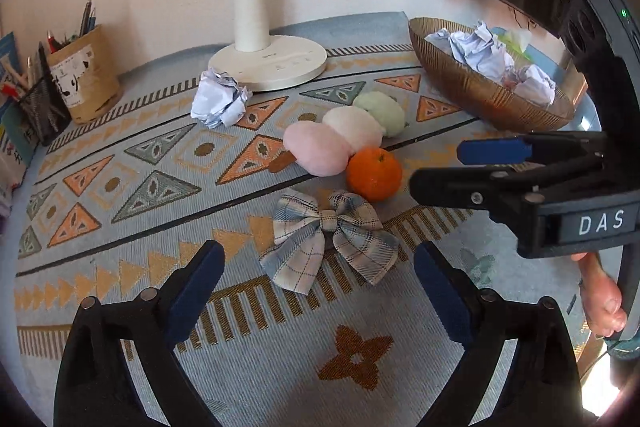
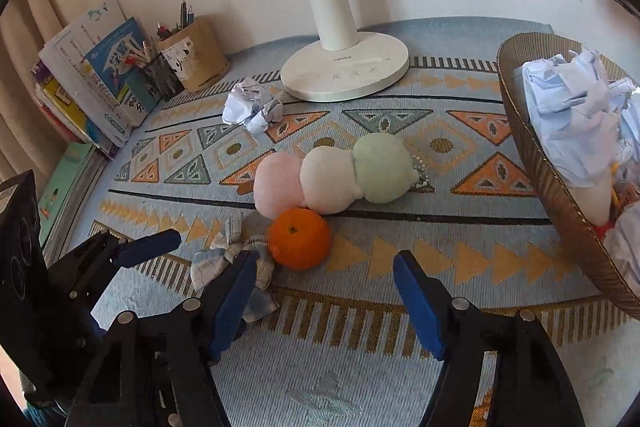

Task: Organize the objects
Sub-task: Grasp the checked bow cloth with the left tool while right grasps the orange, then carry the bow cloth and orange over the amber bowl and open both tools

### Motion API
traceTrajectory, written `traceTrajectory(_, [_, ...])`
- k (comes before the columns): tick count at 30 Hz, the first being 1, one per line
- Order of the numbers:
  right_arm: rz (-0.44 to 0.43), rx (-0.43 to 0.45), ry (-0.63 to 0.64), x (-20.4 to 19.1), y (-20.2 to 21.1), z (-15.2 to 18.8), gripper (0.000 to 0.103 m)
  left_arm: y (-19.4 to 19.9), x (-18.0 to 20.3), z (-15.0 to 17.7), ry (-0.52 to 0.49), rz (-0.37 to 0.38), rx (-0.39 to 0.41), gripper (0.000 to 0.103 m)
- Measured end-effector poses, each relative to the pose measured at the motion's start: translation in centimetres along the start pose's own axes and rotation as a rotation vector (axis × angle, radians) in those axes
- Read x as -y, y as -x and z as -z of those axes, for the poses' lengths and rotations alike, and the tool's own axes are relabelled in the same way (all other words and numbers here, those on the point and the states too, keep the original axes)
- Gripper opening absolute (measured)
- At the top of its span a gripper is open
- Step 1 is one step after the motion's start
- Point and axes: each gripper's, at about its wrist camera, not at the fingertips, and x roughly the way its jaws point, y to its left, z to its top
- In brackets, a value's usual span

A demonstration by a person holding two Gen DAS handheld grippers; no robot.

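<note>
A plaid fabric bow (image 1: 330, 241) lies on the patterned mat just ahead of my open, empty left gripper (image 1: 320, 287). Behind it sit an orange (image 1: 374, 173) and a plush dango skewer (image 1: 344, 135) of pink, white and green balls. A crumpled paper ball (image 1: 220, 103) lies by the lamp base. My right gripper (image 2: 326, 291) is open and empty, just short of the orange (image 2: 300, 243); the bow (image 2: 236, 263) is partly hidden behind its left finger. The right gripper (image 1: 476, 171) also shows side-on in the left wrist view, to the right of the orange.
A gold bowl (image 1: 472, 87) holding crumpled papers stands at the back right, also in the right wrist view (image 2: 560, 195). A white lamp base (image 1: 268, 63) stands at the back centre. Pen holders (image 1: 84, 79) and books (image 2: 92, 75) stand at the back left.
</note>
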Motion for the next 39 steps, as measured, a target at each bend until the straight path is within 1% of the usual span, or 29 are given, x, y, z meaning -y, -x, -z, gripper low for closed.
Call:
traceTrajectory(1, [0.001,-0.009,-0.005,0.1,-0.8,-0.2,0.060,-0.7,0.1,-0.1,-0.001,0.007,-0.016,0.080])
traceTrajectory(3, [-0.057,-0.010,-0.026,0.3,-1.6,-0.3,0.059,-1.8,-0.2,-0.4,0.031,0.011,-0.037,0.078])
traceTrajectory(4, [-0.063,-0.007,-0.025,0.1,-1.8,-0.4,0.058,-2.2,-0.5,-0.6,0.055,0.013,-0.039,0.078])
traceTrajectory(5, [-0.049,0.002,-0.011,-0.1,-2.1,-0.3,0.057,-2.4,-0.9,-0.7,0.076,0.021,-0.036,0.078])
traceTrajectory(7, [0.007,0.036,0.054,-0.8,-2.5,-0.1,0.053,-2.5,-1.1,-1.0,0.103,0.026,-0.018,0.066])
traceTrajectory(8, [0.004,0.051,0.076,-1.1,-2.7,0.0,0.050,-2.6,-0.9,-1.2,0.101,0.022,-0.014,0.064])
traceTrajectory(9, [-0.014,0.063,0.089,-1.2,-2.6,0.1,0.038,-2.7,-0.7,-1.2,0.087,0.007,-0.010,0.059])
traceTrajectory(10, [-0.010,0.071,0.098,-1.4,-2.3,0.2,0.037,-2.8,-0.2,-1.3,0.064,-0.018,-0.006,0.051])
traceTrajectory(11, [0.010,0.087,0.103,-1.4,-1.9,0.3,0.037,-2.8,0.1,-1.2,0.046,-0.036,-0.002,0.047])
traceTrajectory(12, [0.026,0.098,0.105,-1.3,-1.5,0.5,0.037,-2.6,0.3,-1.1,0.037,-0.037,0.004,0.042])
traceTrajectory(13, [0.033,0.104,0.095,-1.0,-0.9,0.8,0.037,-2.4,0.4,-0.9,0.038,-0.028,0.005,0.041])
traceTrajectory(15, [0.025,0.120,0.050,0.0,0.8,1.6,0.037,-1.5,0.4,-0.6,0.061,0.003,0.016,0.040])
traceTrajectory(17, [0.017,0.147,0.028,1.0,2.9,3.0,0.037,0.0,0.8,0.0,0.070,0.038,0.068,0.040])
traceTrajectory(18, [0.029,0.156,0.028,1.4,3.8,3.9,0.037,0.8,1.1,0.2,0.076,0.049,0.093,0.040])
traceTrajectory(20, [0.072,0.157,0.049,1.9,4.9,5.6,0.037,1.9,1.8,0.6,0.098,0.065,0.136,0.040])
traceTrajectory(22, [0.127,0.141,0.078,2.3,5.2,7.0,0.037,2.4,2.5,0.9,0.127,0.084,0.179,0.040])
traceTrajectory(23, [0.159,0.129,0.089,2.5,5.1,7.5,0.037,2.4,2.7,1.1,0.144,0.097,0.192,0.040])
traceTrajectory(25, [0.206,0.106,0.098,3.2,4.9,8.4,0.037,1.9,3.0,1.4,0.179,0.109,0.191,0.040])
traceTrajectory(27, [0.175,0.110,0.088,3.9,5.3,8.9,0.037,1.6,3.4,1.5,0.172,0.071,0.179,0.040])
traceTrajectory(29, [0.140,0.107,0.068,4.6,5.6,9.2,0.037,2.1,3.3,1.7,0.179,0.082,0.207,0.040])
traceTrajectory(32, [0.073,0.109,0.031,5.6,6.0,9.4,0.038,1.8,1.9,1.9,0.246,0.097,0.195,0.040])
traceTrajectory(33, [0.048,0.110,0.011,6.0,6.1,9.5,0.043,1.8,1.5,2.0,0.267,0.107,0.195,0.040])
traceTrajectory(34, [0.042,0.112,-0.011,6.4,6.1,9.6,0.055,1.8,1.2,2.1,0.281,0.112,0.203,0.040])
traceTrajectory(35, [0.058,0.118,-0.032,6.7,6.2,9.6,0.060,1.9,1.1,2.1,0.288,0.115,0.213,0.040])
traceTrajectory(36, [0.078,0.128,-0.045,6.7,6.4,9.5,0.064,2.0,1.2,2.2,0.285,0.118,0.218,0.040])
traceTrajectory(39, [0.081,0.120,-0.018,6.0,6.1,9.2,0.064,2.1,1.5,2.1,0.268,0.120,0.220,0.040])
